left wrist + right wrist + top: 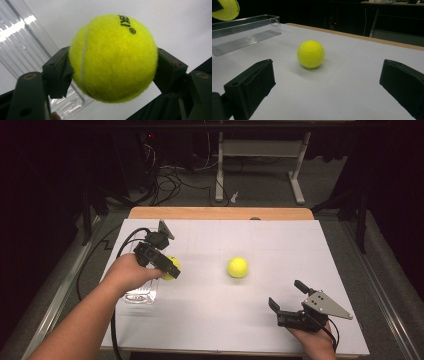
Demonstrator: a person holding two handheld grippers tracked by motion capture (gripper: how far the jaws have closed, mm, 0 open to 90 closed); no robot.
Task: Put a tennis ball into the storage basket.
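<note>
White table (pixel 280 245) bears an empty clear tray (pixel 142 295); left gripper (pixel 167 265) clamps a tennis ball (pixel 113 58).

Black print sits on the fuzzy yellow-green tennis ball (pixel 113 58), cut off at its upper edge: only a registered-mark ® reads clearly.

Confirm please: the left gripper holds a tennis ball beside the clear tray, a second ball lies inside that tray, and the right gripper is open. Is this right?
Not quite. The second ball lies on the bare table, apart from the tray, as the high view shows. The rest stands: the left gripper is shut on a ball beside the tray, and the right gripper is open.
</note>
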